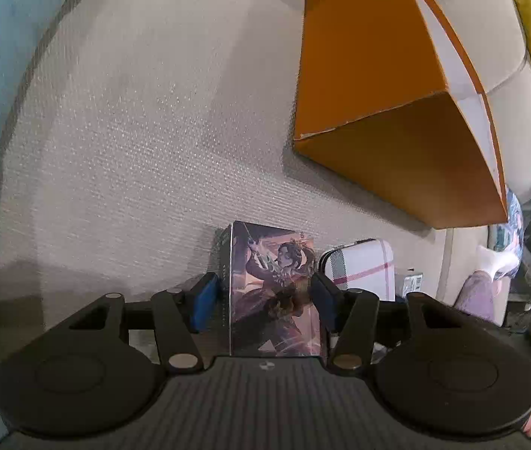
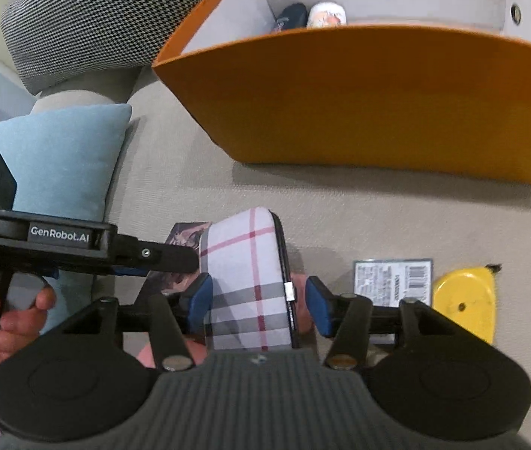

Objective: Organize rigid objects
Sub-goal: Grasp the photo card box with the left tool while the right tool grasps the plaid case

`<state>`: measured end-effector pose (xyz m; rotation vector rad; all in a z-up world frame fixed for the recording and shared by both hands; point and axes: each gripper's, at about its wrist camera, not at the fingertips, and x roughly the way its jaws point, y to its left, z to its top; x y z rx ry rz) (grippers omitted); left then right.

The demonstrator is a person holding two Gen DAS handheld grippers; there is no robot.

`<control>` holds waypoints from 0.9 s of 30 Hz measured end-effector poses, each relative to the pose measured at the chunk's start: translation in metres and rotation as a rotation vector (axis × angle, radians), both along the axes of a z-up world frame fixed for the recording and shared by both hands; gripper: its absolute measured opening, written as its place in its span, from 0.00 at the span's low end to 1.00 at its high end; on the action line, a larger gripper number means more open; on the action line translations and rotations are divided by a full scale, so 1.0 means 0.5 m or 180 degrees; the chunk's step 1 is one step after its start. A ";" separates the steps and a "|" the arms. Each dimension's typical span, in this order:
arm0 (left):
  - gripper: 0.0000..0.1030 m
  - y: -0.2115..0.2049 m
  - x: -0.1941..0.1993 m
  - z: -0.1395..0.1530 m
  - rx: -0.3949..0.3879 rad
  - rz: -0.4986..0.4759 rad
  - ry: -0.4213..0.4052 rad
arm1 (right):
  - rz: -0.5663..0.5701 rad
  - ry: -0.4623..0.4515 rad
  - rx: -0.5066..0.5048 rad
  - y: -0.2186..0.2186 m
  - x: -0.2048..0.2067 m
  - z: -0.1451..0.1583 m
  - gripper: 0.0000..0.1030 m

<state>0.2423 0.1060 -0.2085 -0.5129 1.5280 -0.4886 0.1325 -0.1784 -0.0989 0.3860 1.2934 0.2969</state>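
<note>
You work over a beige woven sofa seat (image 2: 175, 183). At 9 o'clock sits 1 light-blue cushion (image 2: 66, 157); at 11 o'clock, 1 houndstooth cushion (image 2: 96, 15).

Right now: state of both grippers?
Left gripper: open, fingers around the illustrated box, a gap on one side.
Right gripper: open around the plaid case.

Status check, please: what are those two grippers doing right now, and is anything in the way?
Left gripper open around card box. Right gripper open around plaid case. Orange bin ahead, path clear.
</note>
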 end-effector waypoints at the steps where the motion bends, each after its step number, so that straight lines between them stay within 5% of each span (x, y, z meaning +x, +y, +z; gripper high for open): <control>1: 0.60 0.001 0.001 -0.004 -0.0036 0.0027 0.0036 | 0.0004 -0.0017 -0.0018 0.002 0.000 0.001 0.51; 4: 0.57 0.002 0.002 -0.008 -0.0060 0.0080 0.0086 | 0.0038 -0.0068 -0.0079 0.010 -0.003 0.007 0.49; 7: 0.42 0.000 0.007 0.011 0.0036 0.0041 -0.0051 | 0.0057 -0.0124 -0.0117 0.013 -0.006 0.019 0.43; 12: 0.30 -0.008 0.008 0.055 0.0159 -0.0128 -0.0351 | 0.0066 -0.0231 -0.0023 0.011 -0.001 0.048 0.21; 20: 0.25 -0.049 -0.006 0.086 0.0269 -0.0406 -0.0560 | 0.0040 -0.0121 0.0101 0.014 0.004 0.043 0.20; 27: 0.26 -0.045 -0.013 0.060 0.0261 -0.0477 -0.0393 | 0.0091 -0.0160 0.0031 0.036 0.007 0.036 0.25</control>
